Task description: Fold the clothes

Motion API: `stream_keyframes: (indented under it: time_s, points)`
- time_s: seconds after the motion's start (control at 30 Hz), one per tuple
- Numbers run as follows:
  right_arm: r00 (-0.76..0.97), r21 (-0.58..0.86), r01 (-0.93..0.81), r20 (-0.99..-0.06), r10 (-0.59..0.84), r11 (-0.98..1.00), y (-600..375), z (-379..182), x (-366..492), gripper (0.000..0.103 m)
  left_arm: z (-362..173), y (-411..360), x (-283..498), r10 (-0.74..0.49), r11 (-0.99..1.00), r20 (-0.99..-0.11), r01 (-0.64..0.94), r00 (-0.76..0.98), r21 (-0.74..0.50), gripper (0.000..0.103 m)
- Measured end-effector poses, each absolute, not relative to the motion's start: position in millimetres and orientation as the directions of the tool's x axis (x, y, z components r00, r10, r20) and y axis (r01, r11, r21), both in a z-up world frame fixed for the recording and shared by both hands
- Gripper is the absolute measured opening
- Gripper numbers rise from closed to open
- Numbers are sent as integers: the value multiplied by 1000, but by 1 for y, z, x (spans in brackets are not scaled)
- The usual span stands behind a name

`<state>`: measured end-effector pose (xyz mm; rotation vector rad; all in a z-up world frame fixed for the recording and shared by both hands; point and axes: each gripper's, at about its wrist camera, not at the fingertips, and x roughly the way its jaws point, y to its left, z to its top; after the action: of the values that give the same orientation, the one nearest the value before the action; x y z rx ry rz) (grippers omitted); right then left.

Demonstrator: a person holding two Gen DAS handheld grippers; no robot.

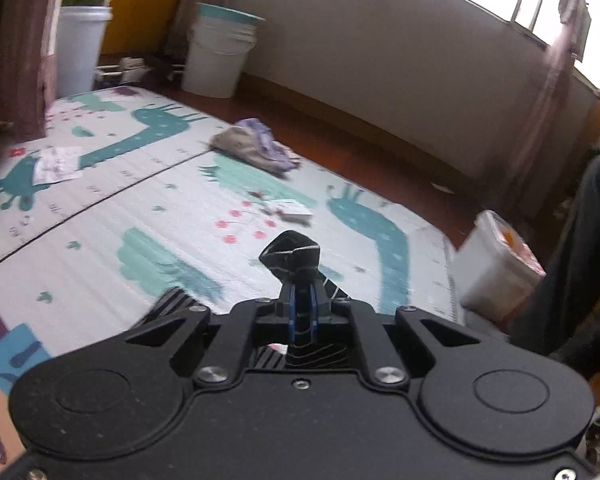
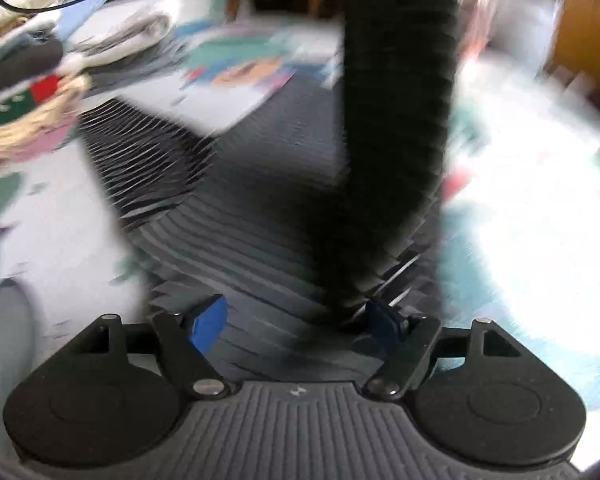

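Note:
My left gripper [image 1: 302, 286] is shut on a dark, thin-striped garment [image 1: 290, 254]. A bunched fold of it sticks out past the blue fingertips, lifted above the dinosaur play mat [image 1: 140, 208]. In the blurred right wrist view, the same striped garment [image 2: 260, 208] lies spread on the mat. One dark strip of it [image 2: 396, 120] rises steeply toward the top of the picture. My right gripper [image 2: 296, 322] stands open just over the cloth. Its blue pads [image 2: 208, 324] are wide apart, and the raised strip passes close to the right-hand one.
A crumpled pile of grey and lilac clothes [image 1: 256, 146] lies at the mat's far edge. Beyond it are a white bucket [image 1: 220, 56] and a plant pot [image 1: 80, 48]. A white box [image 1: 496, 264] and a person's dark trouser leg [image 1: 580, 260] are on the right. A woven basket of clothes [image 2: 32, 132] stands on the left.

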<state>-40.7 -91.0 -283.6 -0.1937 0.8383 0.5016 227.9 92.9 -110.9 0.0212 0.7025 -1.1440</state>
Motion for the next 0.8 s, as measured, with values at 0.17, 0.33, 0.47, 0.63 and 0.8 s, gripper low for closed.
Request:
stream_keyframes:
  time_s: [0.17,0.33,0.47,0.63,0.8]
  points:
    - [568,51,-520,-726,389,853,-89,-280,-51,73,-125,91,241,-804,476,-540,814,249,-333,6]
    - [746,-120,-367,-631,214,922,-95,-268,-52,75,-121,86,244,-808,463,-538,826,242,-323,6]
    - [634,-40,-426,-726,266,904,-106,-289,-36,77,-119,83,246,-807,463,-536,828,247,-316,6]
    - [689,-64,-379,-685,235,923,-108,-282,-45,73,-111,74,247,-823,425,-523,852,224,-305,6]
    - [627,37,-417,-712,317,908,-110,-286,-34,75,-110,62,257,-838,421,-494,850,232,-316,6]
